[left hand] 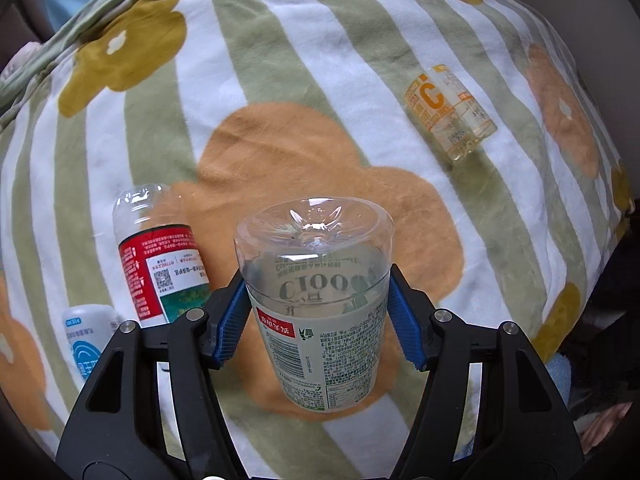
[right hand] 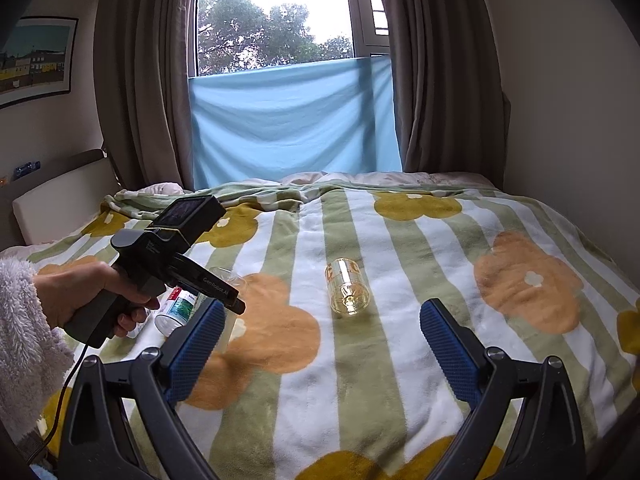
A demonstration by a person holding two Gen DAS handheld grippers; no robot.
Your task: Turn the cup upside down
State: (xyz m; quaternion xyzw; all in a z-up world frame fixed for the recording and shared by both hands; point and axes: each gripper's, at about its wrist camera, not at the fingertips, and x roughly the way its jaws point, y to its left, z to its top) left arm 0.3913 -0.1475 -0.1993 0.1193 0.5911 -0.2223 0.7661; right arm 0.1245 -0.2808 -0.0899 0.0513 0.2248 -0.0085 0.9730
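Observation:
A clear plastic cup [left hand: 320,304] cut from a bottle, with a green and white printed label, stands upside down on the flowered blanket [left hand: 280,80], base up. My left gripper [left hand: 318,320] has its blue pads at both sides of the cup, touching or very nearly touching it. In the right wrist view the left gripper's body [right hand: 176,252] is held in a hand at the left, and the cup is mostly hidden behind it. My right gripper [right hand: 320,340] is open and empty above the blanket [right hand: 360,360].
A red-labelled cup [left hand: 160,256] and a small white and blue bottle [left hand: 86,340] lie left of the held cup. A yellowish orange-labelled cup [left hand: 452,112] lies on its side at the right; it also shows in the right wrist view [right hand: 347,290]. Curtains and window stand beyond the bed.

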